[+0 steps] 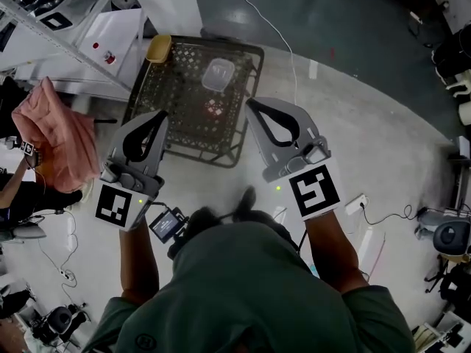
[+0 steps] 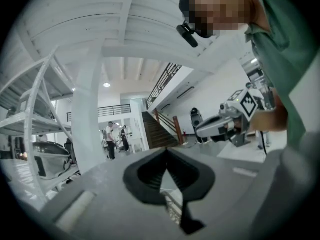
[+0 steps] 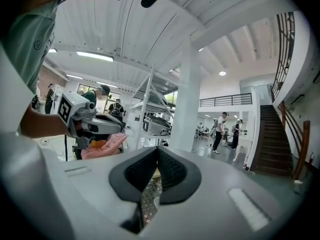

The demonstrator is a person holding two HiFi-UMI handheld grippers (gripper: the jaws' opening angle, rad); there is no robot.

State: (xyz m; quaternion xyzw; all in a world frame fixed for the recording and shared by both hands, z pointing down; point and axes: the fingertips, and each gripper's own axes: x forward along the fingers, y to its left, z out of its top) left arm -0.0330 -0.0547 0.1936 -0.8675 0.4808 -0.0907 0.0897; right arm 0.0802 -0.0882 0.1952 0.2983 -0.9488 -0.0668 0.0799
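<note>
**A:** How far along does the work look?

**B:** Hardly begun, as far as one can judge. The left tool (image 1: 160,116) and the right tool (image 1: 252,103) hang side by side at the near edge of the wire-mesh table (image 1: 176,120). Each has its jaws pressed together at the tips and pinches nothing. Everything on the table sits untouched, so any picking up is yet to be done.

**A:** Where is the nearest thing?

**B:** The clear plastic container (image 1: 218,74) stands on the mesh beyond and between the two tools, closer to the right tool's tip and apart from both. A small red thing (image 1: 215,109), too blurred to name, lies nearer, just left of the right tool's tip.

**A:** And the materials?

**B:** The container is a thin-walled, translucent rounded square, probably light. The table is an open lattice of black metal wire. A smooth yellow bowl (image 1: 158,48) sits at the table's far corner, beyond the left tool. The tools are hard grey shells with dark ribbed pads, which bow apart behind the tips to leave a spade-shaped gap. A crumpled pink cloth (image 1: 55,134) lies well left of the left tool.
</note>
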